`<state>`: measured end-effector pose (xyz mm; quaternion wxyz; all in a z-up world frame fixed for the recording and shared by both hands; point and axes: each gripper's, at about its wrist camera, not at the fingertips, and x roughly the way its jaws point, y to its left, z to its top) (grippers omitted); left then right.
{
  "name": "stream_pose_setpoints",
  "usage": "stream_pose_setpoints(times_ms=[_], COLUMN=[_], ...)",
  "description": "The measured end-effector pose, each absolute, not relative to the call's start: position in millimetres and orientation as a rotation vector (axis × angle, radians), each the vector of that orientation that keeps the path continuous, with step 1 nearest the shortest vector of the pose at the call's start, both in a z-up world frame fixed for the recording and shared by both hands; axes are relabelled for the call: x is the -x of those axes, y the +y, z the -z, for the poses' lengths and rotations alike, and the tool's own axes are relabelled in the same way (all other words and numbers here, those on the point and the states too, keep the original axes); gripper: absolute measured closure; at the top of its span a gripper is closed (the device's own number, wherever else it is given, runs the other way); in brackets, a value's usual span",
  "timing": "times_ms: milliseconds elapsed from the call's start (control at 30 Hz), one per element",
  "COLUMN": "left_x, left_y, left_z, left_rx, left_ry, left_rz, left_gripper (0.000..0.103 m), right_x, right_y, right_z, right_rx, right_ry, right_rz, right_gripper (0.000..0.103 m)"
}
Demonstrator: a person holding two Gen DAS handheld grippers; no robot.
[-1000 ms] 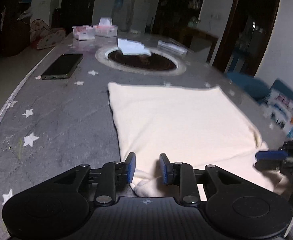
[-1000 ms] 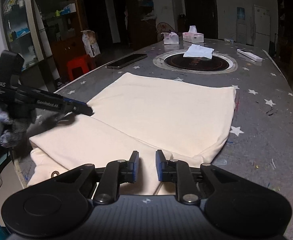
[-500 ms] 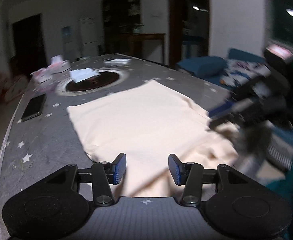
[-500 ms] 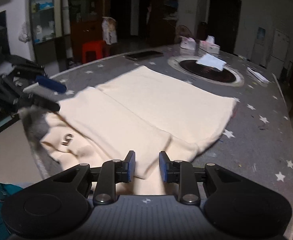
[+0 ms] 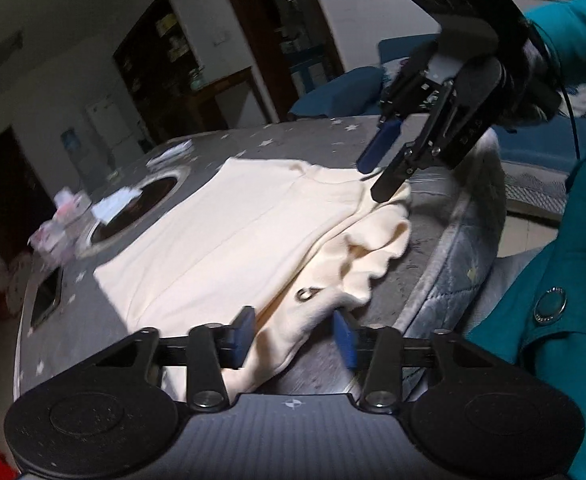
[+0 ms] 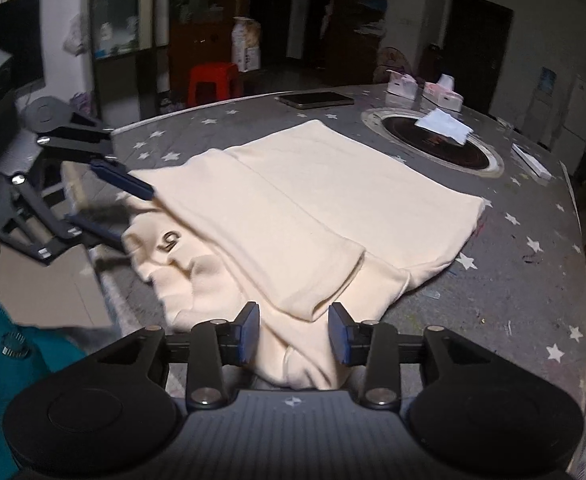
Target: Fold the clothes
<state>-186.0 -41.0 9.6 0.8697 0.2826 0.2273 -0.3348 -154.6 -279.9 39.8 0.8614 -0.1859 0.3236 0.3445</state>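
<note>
Cream fabric covers the near half of the grey star-printed table (image 6: 533, 292): a folded cream garment (image 6: 313, 200) lies flat toward the middle, with its near end bunched and rumpled at the table edge, where a small dark mark shows on the cloth.

Left gripper (image 5: 296, 336) stands with its blue-padded fingers spread wide on either side of that rumpled end, the cloth lying between them without being pinched. Right gripper (image 6: 294, 332) is likewise parted, its pads on both sides of a thick fold at the garment's near corner, not closed on it.

Farther back on the table sit a round dark inset (image 6: 433, 140) with a white tissue (image 6: 445, 125) on it, a phone (image 6: 315, 99) and two tissue boxes (image 6: 425, 87). A teal sleeve (image 5: 553, 300) shows at the side.
</note>
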Motion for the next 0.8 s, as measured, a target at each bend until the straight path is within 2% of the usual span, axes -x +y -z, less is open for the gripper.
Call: stream_pose_setpoints(times_ms=[33, 67, 133, 267, 500, 600, 633, 667, 767, 800], left_x=[186.6, 185.1, 174.4, 153.2, 115.7, 109.5, 110.3, 112.5, 122.5, 127.3], left_y=[-43.4, -44.4, -40.8, -33.7, -25.1, -24.6, -24.0, -22.8, -17.2, -15.0], left_z=[-8.1, -8.3, -14.8, -27.8, -42.7, -41.2, -40.1, -39.1, -37.0, -36.3], left_rx=[-0.600, -0.595, -0.532, -0.407, -0.250, -0.230, -0.228, -0.226, -0.246, -0.257], left_ry=[0.465, 0.460, 0.468, 0.481, 0.515, 0.526, 0.530, 0.534, 0.538, 0.539], left_rz=[0.707, 0.710, 0.703, 0.686, 0.661, 0.664, 0.665, 0.668, 0.665, 0.662], left_gripper=[0.077, 0.080, 0.092, 0.094, 0.095, 0.095, 0.095, 0.095, 0.090, 0.087], right_x=[158.0, 161.2, 168.7, 181.8, 178.4, 165.4, 160.1, 153.4, 140.7, 137.7], right_y=[-280.1, -280.0, -279.4, -274.6, -255.8, -248.6, -247.3, -248.4, -254.4, -257.1], right_z=[-40.7, -41.5, -42.8, -41.3, -27.6, -22.1, -20.4, -20.3, -24.1, -27.1], right_rx=[0.408, 0.429, 0.474, 0.564, 0.632, 0.601, 0.584, 0.548, 0.450, 0.419], right_ry=[0.673, 0.668, 0.657, 0.627, 0.528, 0.530, 0.544, 0.573, 0.631, 0.645], right_rz=[-0.728, -0.735, -0.753, -0.807, -0.845, -0.837, -0.831, -0.832, -0.835, -0.834], right_gripper=[0.064, 0.062, 0.055, 0.044, 0.040, 0.049, 0.061, 0.077, 0.088, 0.089])
